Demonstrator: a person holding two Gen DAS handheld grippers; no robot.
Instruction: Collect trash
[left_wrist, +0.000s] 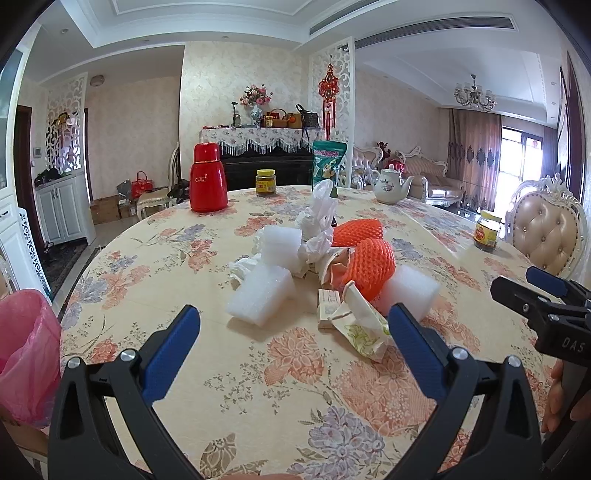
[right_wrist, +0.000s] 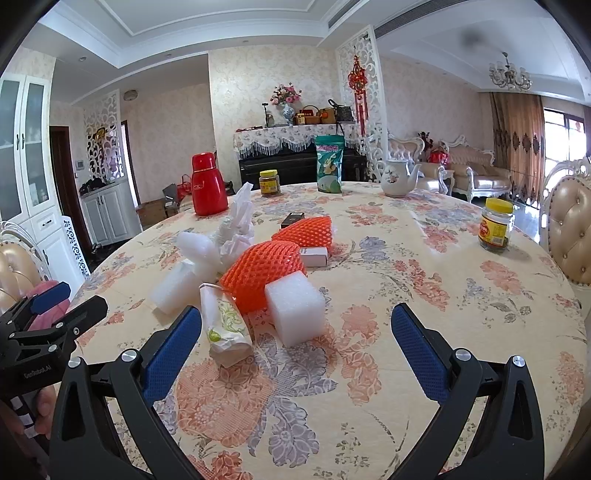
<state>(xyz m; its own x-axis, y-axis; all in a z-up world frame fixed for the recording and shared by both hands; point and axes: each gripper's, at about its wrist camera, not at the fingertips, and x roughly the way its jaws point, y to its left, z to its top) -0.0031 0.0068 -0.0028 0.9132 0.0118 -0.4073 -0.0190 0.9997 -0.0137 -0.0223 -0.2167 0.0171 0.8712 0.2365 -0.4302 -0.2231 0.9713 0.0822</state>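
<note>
Both sets of fingers stand wide apart and hold nothing, so the step in hand looks like the first pick from the trash heap on the flowered worktop (left_wrist: 258, 387). Nearest the left gripper (left_wrist: 293, 341) lies a crumpled paper wrapper (left_wrist: 364, 328) at the front edge of the heap, with a white foam block (left_wrist: 260, 293) just left of it; the right gripper (right_wrist: 295, 341) faces the same wrapper and another white foam cube (right_wrist: 295, 314) at the heap's near right corner. I would take these loose front pieces first, closing gently since foam crushes and paper slips. Behind them sit two orange foam nets (left_wrist: 369, 269), then crumpled tissues (left_wrist: 317, 225). The pink-lined bin (left_wrist: 26, 354) waits left of the heap, off the worktop's edge. Beyond the heap, the red flask (left_wrist: 207, 177) and jars should stay put.
</note>
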